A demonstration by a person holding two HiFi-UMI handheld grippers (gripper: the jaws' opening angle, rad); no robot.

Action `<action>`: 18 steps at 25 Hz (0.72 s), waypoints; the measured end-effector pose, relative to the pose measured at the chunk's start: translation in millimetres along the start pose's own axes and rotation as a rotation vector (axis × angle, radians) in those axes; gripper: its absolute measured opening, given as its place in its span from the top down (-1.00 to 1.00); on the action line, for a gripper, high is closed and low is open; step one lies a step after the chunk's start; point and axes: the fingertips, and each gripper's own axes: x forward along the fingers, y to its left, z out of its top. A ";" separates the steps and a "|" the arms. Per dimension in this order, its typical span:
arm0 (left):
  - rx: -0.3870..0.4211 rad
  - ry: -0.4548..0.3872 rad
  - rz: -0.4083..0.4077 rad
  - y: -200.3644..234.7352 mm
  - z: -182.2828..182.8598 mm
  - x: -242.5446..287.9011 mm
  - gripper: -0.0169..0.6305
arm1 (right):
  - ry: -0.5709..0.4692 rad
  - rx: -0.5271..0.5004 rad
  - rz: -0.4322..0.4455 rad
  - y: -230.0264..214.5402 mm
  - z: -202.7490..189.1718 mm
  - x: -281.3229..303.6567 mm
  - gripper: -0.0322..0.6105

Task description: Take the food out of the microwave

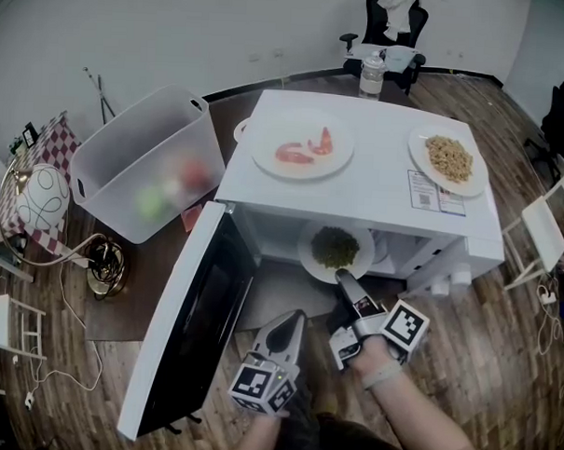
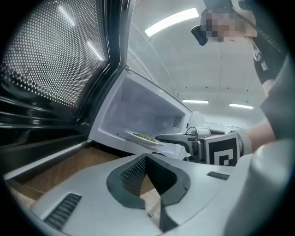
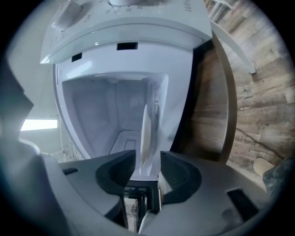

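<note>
The right gripper (image 3: pixel 147 159) has its jaws apart, with the near rim of the white plate (image 3: pixel 144 133) between them. A gap shows beside the rim, so the pads are not pressing on it. The plate carries a heap of green food (image 1: pixel 335 247) and sits at the mouth of the microwave (image 1: pixel 377 182), partly out over the lower edge of the opening. The gripper is rolled onto its side, so in its own view the plate appears on edge against the pale, bare cavity walls. The left gripper (image 1: pixel 295 319) has its jaws together with nothing between them. It hangs just left of the right gripper, in front of the opening and apart from the plate.

The microwave door (image 1: pixel 199 309) is swung wide to the left, its dark mesh window facing the left gripper. On the flat white top of the microwave stand two more plates, one with red pieces (image 1: pixel 302 146) near the middle and one with brown food (image 1: pixel 448 159) toward the right edge. A printed sticker (image 1: pixel 437 194) lies just in front of the latter.

The microwave rests on a low brown table (image 1: pixel 134 302). On the same surface, to the left, is a tilted translucent plastic bin (image 1: pixel 145 162) with blurred red and green things inside. Behind the microwave stands a clear bottle (image 1: pixel 371 74), and farther back a black office chair (image 1: pixel 395 24) is against the pale wall. The room has a wooden plank floor (image 1: pixel 500 369), and long ceiling lights show in the left gripper view.
</note>
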 end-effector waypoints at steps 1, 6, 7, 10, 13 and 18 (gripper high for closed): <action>0.000 0.001 0.000 0.1 -0.3 0.0 0.94 | -0.006 0.003 -0.011 -2.7 1.6 -0.1 0.36; 0.001 0.002 -0.001 1.9 -3.2 -0.4 0.94 | -0.019 0.010 -0.027 -7.0 6.4 4.9 0.36; 0.000 0.003 -0.001 2.2 -4.3 -0.6 0.94 | -0.019 0.011 -0.022 -5.8 6.2 6.0 0.38; -0.003 0.005 -0.001 1.8 -5.3 -1.0 0.94 | -0.017 0.005 0.007 1.4 5.5 7.1 0.59; -0.007 0.005 0.001 2.0 -5.3 -1.0 0.94 | -0.021 0.016 0.017 5.4 4.7 4.4 0.73; -0.006 0.003 0.004 2.7 -4.3 -0.1 0.94 | -0.020 0.036 0.015 3.0 0.5 -5.3 0.76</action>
